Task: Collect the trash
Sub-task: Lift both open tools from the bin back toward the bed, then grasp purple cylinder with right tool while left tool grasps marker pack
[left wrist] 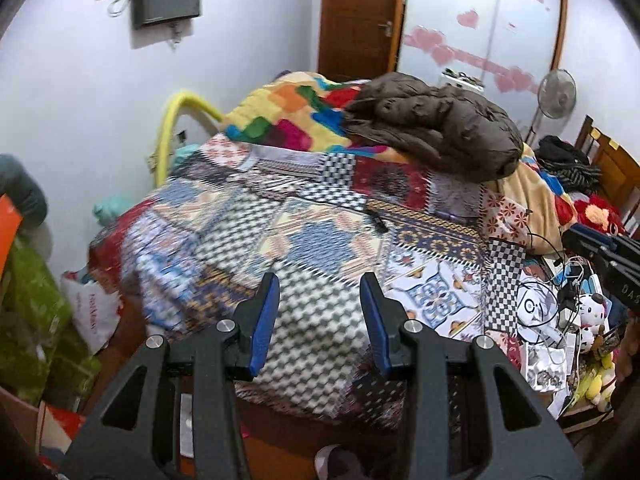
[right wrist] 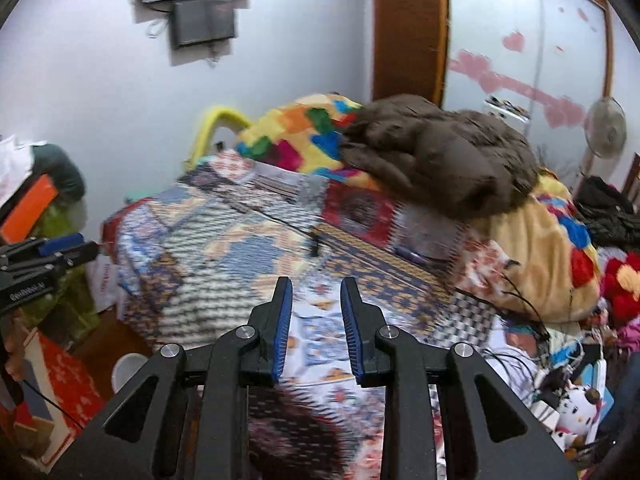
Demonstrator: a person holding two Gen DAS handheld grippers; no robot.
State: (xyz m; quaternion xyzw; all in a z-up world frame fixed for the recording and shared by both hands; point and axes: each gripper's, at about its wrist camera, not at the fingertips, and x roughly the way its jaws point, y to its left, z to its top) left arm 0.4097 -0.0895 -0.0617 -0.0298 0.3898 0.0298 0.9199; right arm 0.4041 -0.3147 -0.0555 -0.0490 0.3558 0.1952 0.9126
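Observation:
My left gripper point(left wrist: 319, 284) is open and empty, held above the near end of a bed with a patchwork quilt point(left wrist: 320, 240). My right gripper point(right wrist: 315, 288) is open and empty over the same quilt point(right wrist: 240, 256). A small dark object point(left wrist: 378, 221) lies on the quilt ahead of both grippers; it also shows in the right wrist view point(right wrist: 316, 247). A silver foil wrapper point(left wrist: 546, 364) lies in the clutter at the right. Each gripper shows in the other's view: the right one point(left wrist: 600, 248), the left one point(right wrist: 60, 250).
A brown puffy jacket point(left wrist: 436, 128) and a colourful blanket point(left wrist: 292, 112) lie at the far end of the bed. Cables, a plush toy point(left wrist: 592, 312) and small items crowd the right side. A white plastic bag point(left wrist: 94, 312) and green bags point(left wrist: 36, 320) stand on the floor at left.

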